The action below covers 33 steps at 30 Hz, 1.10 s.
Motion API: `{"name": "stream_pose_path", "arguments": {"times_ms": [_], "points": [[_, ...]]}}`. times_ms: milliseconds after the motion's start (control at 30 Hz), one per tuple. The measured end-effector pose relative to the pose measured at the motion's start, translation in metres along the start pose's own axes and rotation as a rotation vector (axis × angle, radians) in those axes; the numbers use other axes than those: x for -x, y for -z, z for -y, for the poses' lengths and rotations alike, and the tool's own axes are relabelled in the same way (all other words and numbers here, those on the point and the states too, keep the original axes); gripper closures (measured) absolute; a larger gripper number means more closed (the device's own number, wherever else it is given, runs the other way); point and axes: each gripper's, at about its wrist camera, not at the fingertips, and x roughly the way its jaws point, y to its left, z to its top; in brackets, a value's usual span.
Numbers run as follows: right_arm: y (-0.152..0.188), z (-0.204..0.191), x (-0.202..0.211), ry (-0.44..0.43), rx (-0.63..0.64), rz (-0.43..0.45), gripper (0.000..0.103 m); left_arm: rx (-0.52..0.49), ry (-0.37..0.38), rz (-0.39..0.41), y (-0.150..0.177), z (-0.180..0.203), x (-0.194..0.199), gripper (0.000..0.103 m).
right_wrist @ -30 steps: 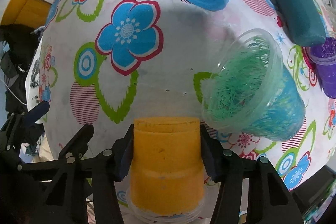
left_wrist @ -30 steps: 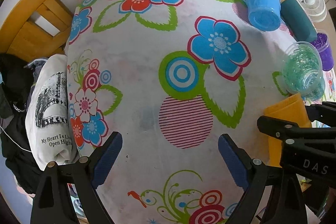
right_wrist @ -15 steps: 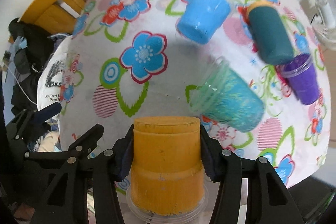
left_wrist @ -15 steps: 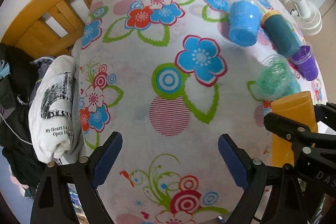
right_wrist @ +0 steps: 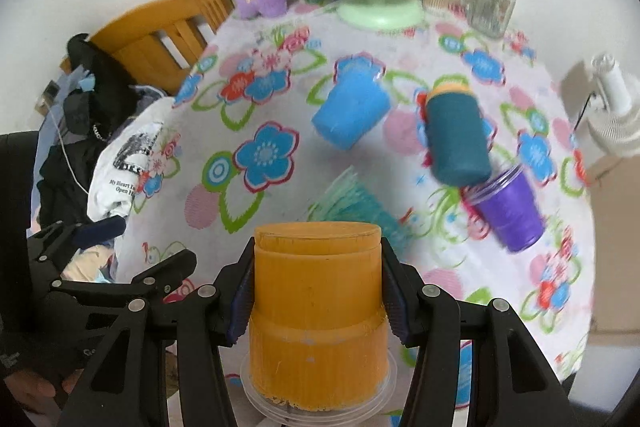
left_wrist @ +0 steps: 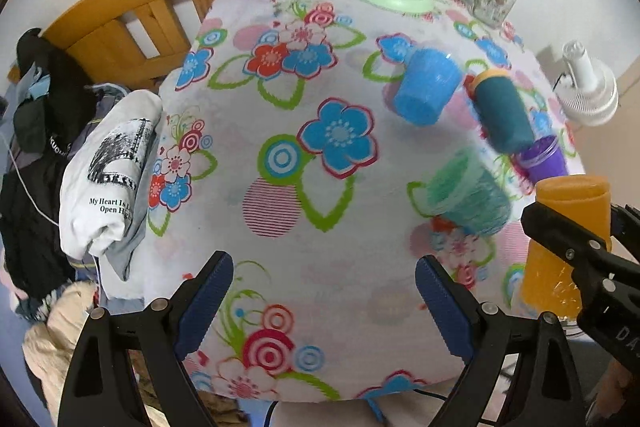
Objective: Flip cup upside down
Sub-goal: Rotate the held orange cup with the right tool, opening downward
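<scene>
Ahead of my left gripper point(left_wrist: 322, 301) the flowered tablecloth point(left_wrist: 280, 115) lies bare; to the right, blue cup point(left_wrist: 426, 87), teal bottle point(left_wrist: 504, 115), green cup point(left_wrist: 464, 195) and purple cup point(left_wrist: 544, 161) crowd together.

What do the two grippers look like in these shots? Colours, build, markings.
Both match. The left gripper has a black skeletal frame with triangular cutouts, silver pivot rivets, and dark blue ribbed pads on its fingers. The right gripper has the same black linkage and blue pads; from the left wrist view its body shows white letters reading "DAS", cut off at the frame edge. No sleeves show clearly.
</scene>
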Motion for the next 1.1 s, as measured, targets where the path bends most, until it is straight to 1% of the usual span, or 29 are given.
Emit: {"name": "stream_pose_path", "arguments": {"times_ms": [133,300,433,500,567,633,767,933,1100], "points": [[0.004,0.011,0.014,-0.003,0.050,0.057,0.045,0.047,0.007,0.040,0.004,0.013,0.012,0.009],[0.014,0.021,0.023,0.003,0.092,0.127,0.045,0.068,0.015,0.054,0.010,0.022,0.017,0.009],[0.023,0.023,0.025,0.020,0.098,0.184,0.045,0.067,0.031,0.060,0.015,0.023,0.017,0.009],[0.027,0.023,0.025,0.028,0.094,0.212,0.045,0.066,0.023,0.052,0.016,0.022,0.013,0.009],[0.032,0.021,0.024,0.034,0.079,0.238,0.045,0.064,0.025,0.066,0.016,0.020,0.013,0.009],[0.037,0.019,0.020,0.023,0.072,0.265,0.045,0.065,0.013,0.078,0.016,0.018,0.010,0.009],[0.047,0.010,0.005,0.037,0.074,0.308,0.045,0.056,-0.024,0.086,0.018,0.010,-0.002,0.009],[0.055,0.003,-0.017,0.033,0.063,0.337,0.045,0.067,-0.024,0.077,0.025,-0.005,-0.023,0.009],[0.062,-0.009,-0.036,0.027,0.083,0.392,0.045,0.086,-0.024,0.070,0.032,-0.022,-0.042,0.009]]}}
